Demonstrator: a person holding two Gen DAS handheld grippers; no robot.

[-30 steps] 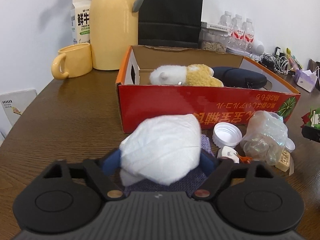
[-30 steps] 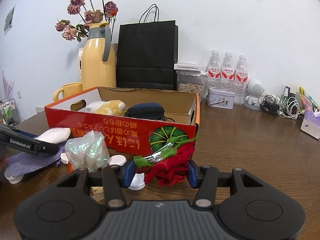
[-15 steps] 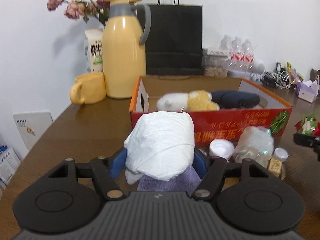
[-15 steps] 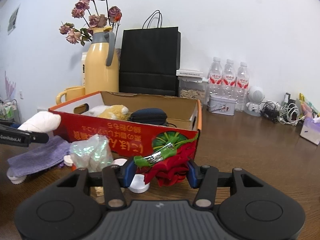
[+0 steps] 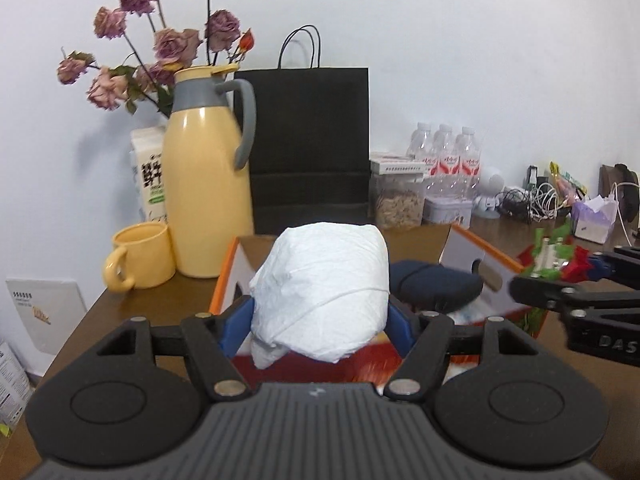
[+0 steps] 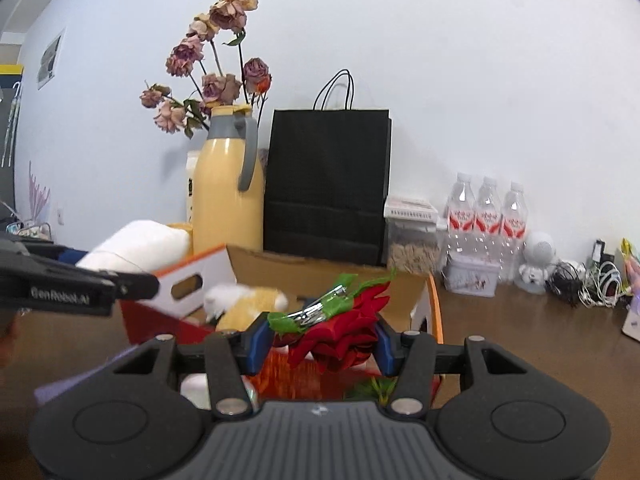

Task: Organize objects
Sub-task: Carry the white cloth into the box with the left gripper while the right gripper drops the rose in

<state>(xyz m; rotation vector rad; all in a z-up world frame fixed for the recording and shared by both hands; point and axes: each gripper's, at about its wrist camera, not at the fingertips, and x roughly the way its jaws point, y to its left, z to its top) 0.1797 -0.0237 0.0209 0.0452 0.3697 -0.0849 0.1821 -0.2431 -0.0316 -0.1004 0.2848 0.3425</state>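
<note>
My left gripper [image 5: 320, 316] is shut on a white wrapped bundle [image 5: 324, 288], its blue pads pressing on both sides. It hangs above the near wall of the red and orange cardboard box [image 5: 464, 240]. A navy pouch [image 5: 436, 284] lies in the box. My right gripper [image 6: 320, 340] is shut on a red fabric rose [image 6: 344, 332] with green leaves and a metal clip, held over the box's front right corner [image 6: 434, 308]. A white and yellow plush toy [image 6: 248, 300] lies inside. In the right wrist view the bundle [image 6: 140, 244] shows at the left, above the box's white end flap [image 6: 192, 276].
A yellow jug [image 5: 204, 196] with dried roses, a yellow mug [image 5: 140, 256] and a black paper bag [image 5: 308, 152] stand behind the box. Water bottles [image 5: 448, 160], cables [image 5: 532, 200] and a tissue box [image 5: 592, 220] line the back right. A purple cloth [image 6: 80, 380] lies on the table.
Both grippers have risen from the table with their loads and now sit level with the box's rim. The purple cloth stayed on the table.
</note>
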